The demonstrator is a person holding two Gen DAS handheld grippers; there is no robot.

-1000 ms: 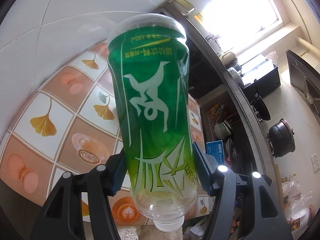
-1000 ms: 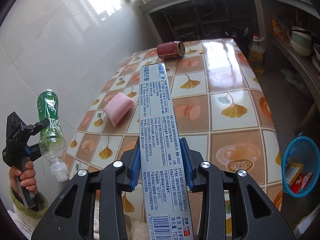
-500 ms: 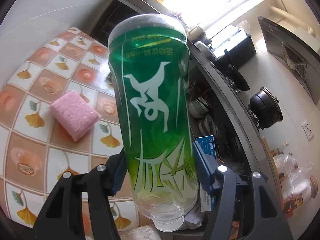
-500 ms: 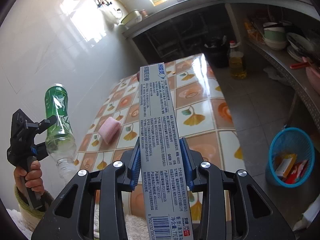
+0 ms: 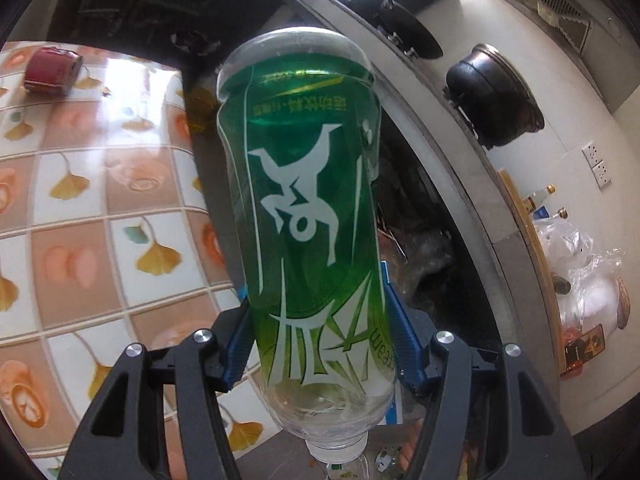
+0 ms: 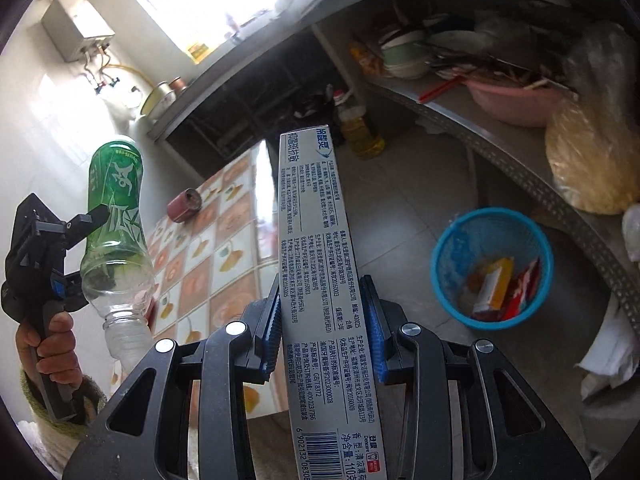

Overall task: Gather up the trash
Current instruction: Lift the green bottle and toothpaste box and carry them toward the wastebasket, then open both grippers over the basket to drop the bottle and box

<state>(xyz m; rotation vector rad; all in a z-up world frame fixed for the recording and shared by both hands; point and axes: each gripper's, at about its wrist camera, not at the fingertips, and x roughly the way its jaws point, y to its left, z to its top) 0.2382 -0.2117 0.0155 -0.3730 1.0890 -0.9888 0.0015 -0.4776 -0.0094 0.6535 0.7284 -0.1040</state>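
Two items in hand, both headed for the same bin as I read it. My right gripper (image 6: pixel 322 324) is pinching a long grey-white cardboard toothpaste box (image 6: pixel 316 264) between its blue pads, box running straight out along the fingers, far end well past the tips. My left gripper (image 5: pixel 320 344) is clamped on a clear plastic bottle with a green label (image 5: pixel 308 216), held near the neck end, base pointing away from the camera, cap end down toward the handle.

Key relation: the round blue mesh wastebasket (image 6: pixel 440 256) sits on the floor to the right of and below the box's far end in the right wrist view, a few packets already inside it. It's apart from the box, not under it yet. The right gripper looks the nearer one; the left gripper (image 6: pixel 70 248) is off on the far side over the ginkgo-patterned tiled table (image 6: pixel 224 248), so I judge the box goes first, with its long axis tipped down into the opening.

Fisheye warps the gap, so I can't tell how much swing is needed.

One red metal can (image 5: pixel 52 70) lies on its side on the table, uncollected.
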